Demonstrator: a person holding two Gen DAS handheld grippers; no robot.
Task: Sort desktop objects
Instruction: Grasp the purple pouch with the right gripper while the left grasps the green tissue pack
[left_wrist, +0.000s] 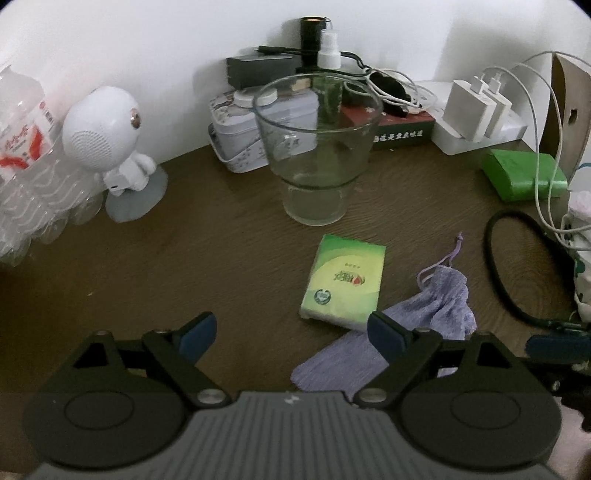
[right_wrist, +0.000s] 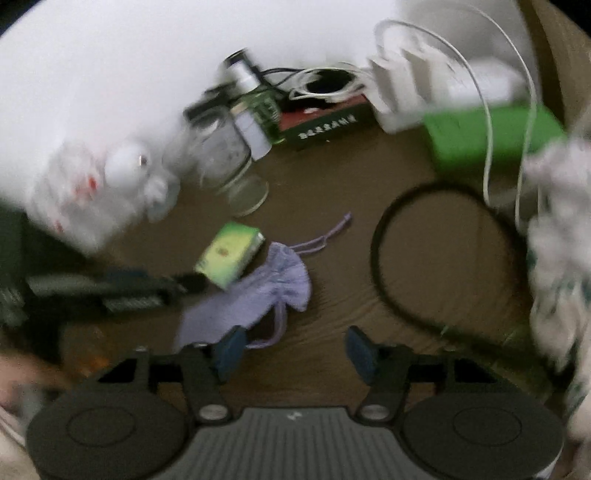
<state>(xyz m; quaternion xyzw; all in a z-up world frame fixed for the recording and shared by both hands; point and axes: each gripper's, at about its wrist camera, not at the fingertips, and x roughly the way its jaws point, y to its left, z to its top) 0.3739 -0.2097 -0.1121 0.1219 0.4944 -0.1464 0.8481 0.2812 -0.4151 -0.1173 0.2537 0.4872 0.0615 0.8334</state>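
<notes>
On the brown wooden bench (left_wrist: 147, 258), both the left gripper (left_wrist: 291, 332) and right gripper (right_wrist: 291, 350) hang released; the left should straddle the green tissue pack (left_wrist: 343, 280) squarely, clear of the lilac drawstring pouch (left_wrist: 436, 306).

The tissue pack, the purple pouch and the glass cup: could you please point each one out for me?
tissue pack (left_wrist: 341, 282), left wrist view, middle of its printed top face.
purple pouch (left_wrist: 443, 302), left wrist view, gathered upper body.
glass cup (left_wrist: 317, 147), left wrist view, clear front wall.
</notes>
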